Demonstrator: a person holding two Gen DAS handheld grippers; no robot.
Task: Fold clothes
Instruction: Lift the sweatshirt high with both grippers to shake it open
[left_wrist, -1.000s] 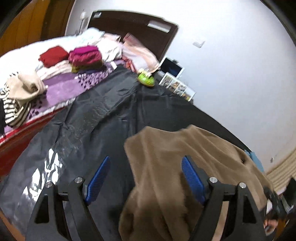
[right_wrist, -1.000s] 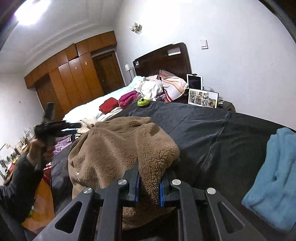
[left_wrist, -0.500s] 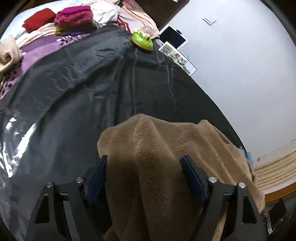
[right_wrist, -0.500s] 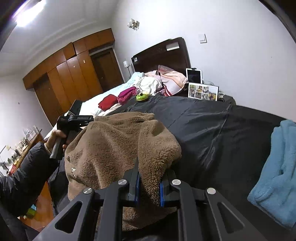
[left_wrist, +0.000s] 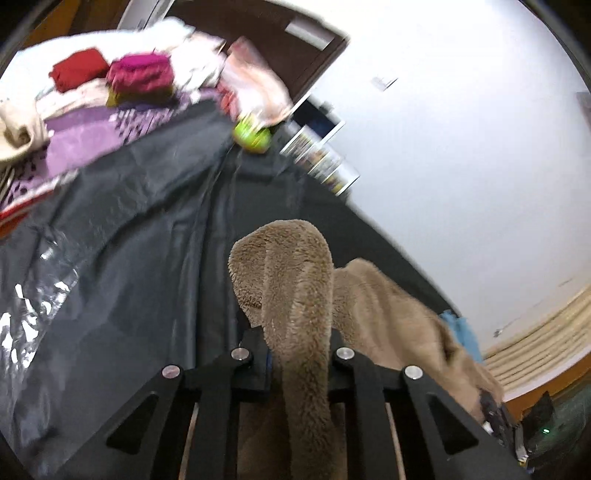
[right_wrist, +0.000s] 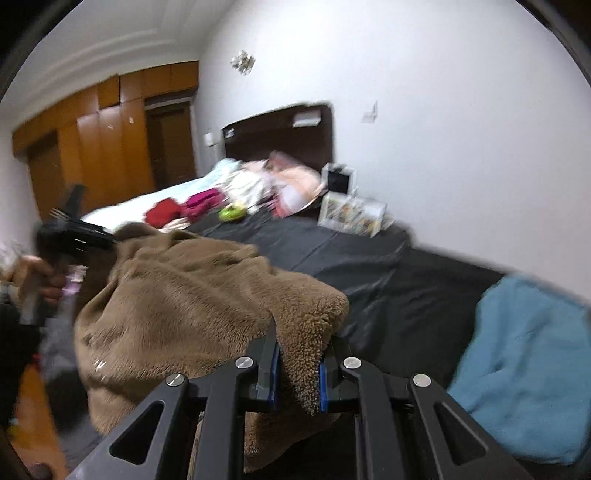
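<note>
A brown fleece garment (right_wrist: 184, 295) hangs between my two grippers above a bed covered by a black sheet (right_wrist: 362, 258). My left gripper (left_wrist: 300, 363) is shut on one fold of the brown fleece (left_wrist: 295, 295), which rises in a loop between the pads. The right gripper (right_wrist: 297, 376) is shut on another corner of it. In the right wrist view the left gripper (right_wrist: 74, 236) shows at the garment's far left edge, held by a hand.
A blue fleece garment (right_wrist: 528, 365) lies on the black sheet at right. Folded red (left_wrist: 79, 70) and magenta clothes (left_wrist: 142, 75), pillows and a green toy (left_wrist: 253, 136) sit near the dark headboard. Photo frames (right_wrist: 351, 214) stand by the white wall. Wooden wardrobes (right_wrist: 103, 147) line the left.
The left gripper's jaws went from wide open around the brown fleece to shut on a fold of it, and it lifted the fold. The right gripper kept its grip and tilted.
</note>
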